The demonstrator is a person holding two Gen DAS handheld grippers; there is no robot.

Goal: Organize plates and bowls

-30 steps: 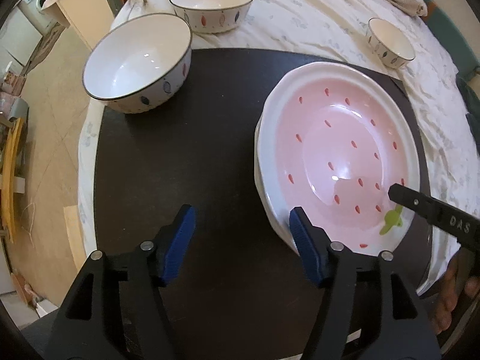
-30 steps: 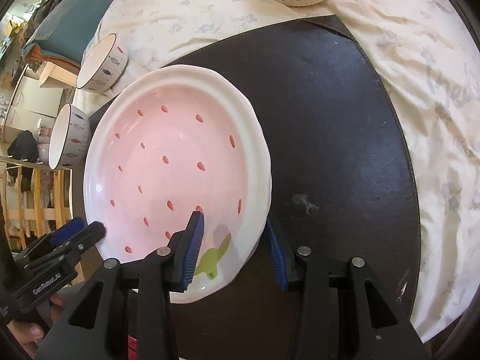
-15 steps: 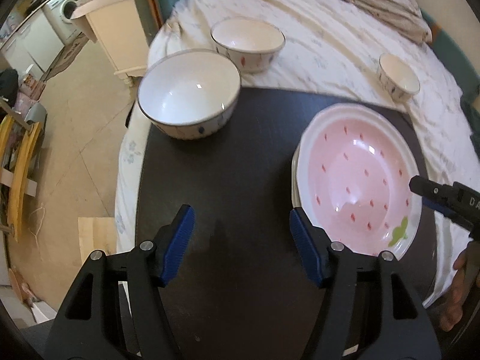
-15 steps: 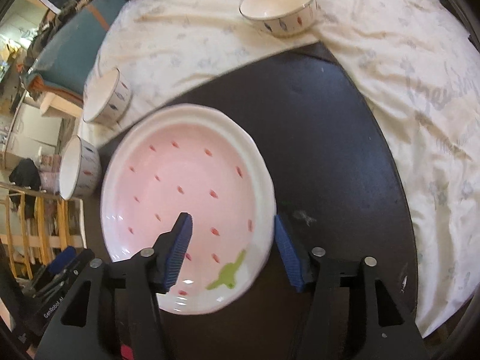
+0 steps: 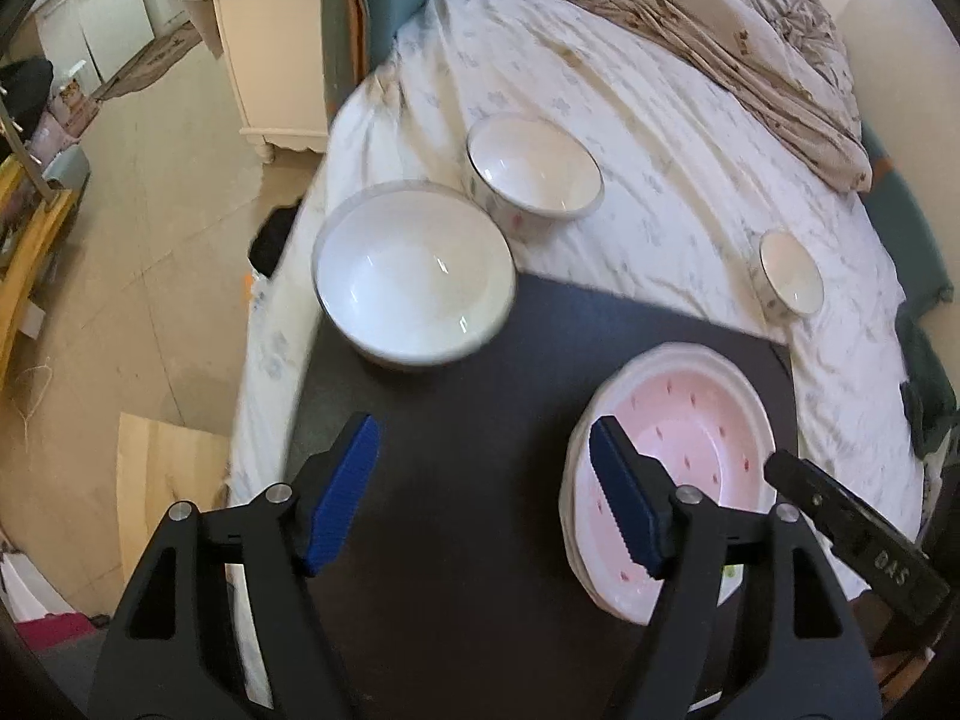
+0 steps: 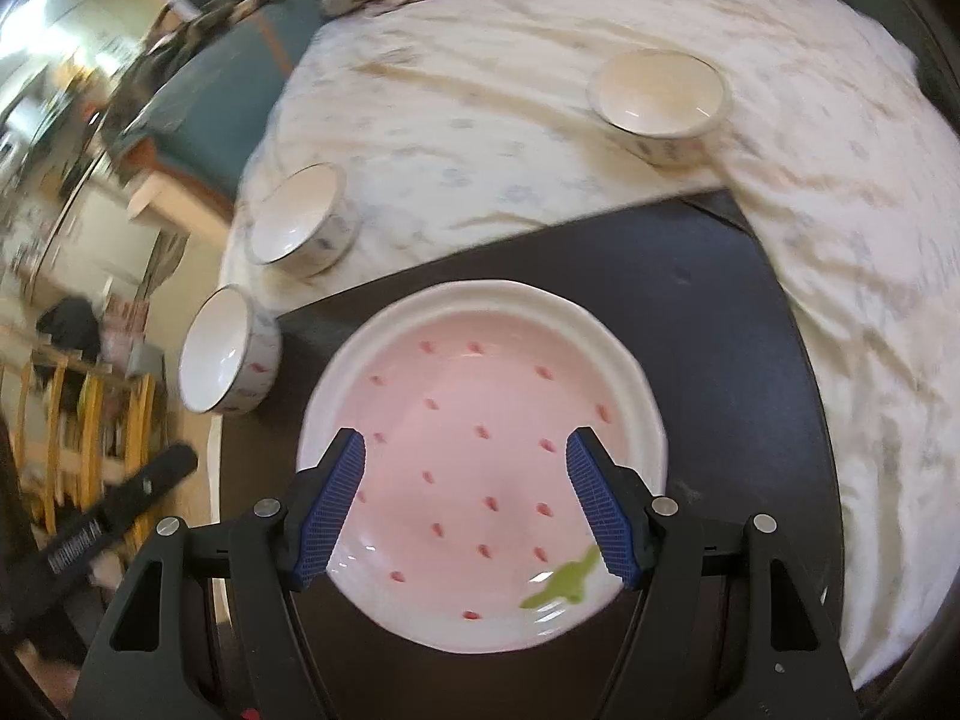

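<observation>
A pink strawberry-pattern plate [image 6: 480,420] [image 5: 690,420] lies on top of a stack on a dark round board [image 5: 450,450] [image 6: 720,270]. My right gripper [image 6: 465,507] is open and empty above the plate. My left gripper [image 5: 486,492] is open and empty above the bare board, left of the plate. A large white bowl [image 5: 414,273] [image 6: 228,354] sits at the board's far left edge. A medium bowl [image 5: 534,171] [image 6: 297,219] and a small bowl [image 5: 789,276] [image 6: 660,96] stand on the bedsheet beyond.
The board rests on a bed with a white floral sheet [image 5: 630,90] and a crumpled beige blanket [image 5: 750,48]. A cream cabinet [image 5: 270,60] and open floor [image 5: 120,240] lie to the left. Wooden shelving [image 6: 78,414] stands at the left in the right wrist view.
My right gripper let go of the plate's rim and opened wide. Both grippers rose and pulled back from the board, so more of the bed shows.
</observation>
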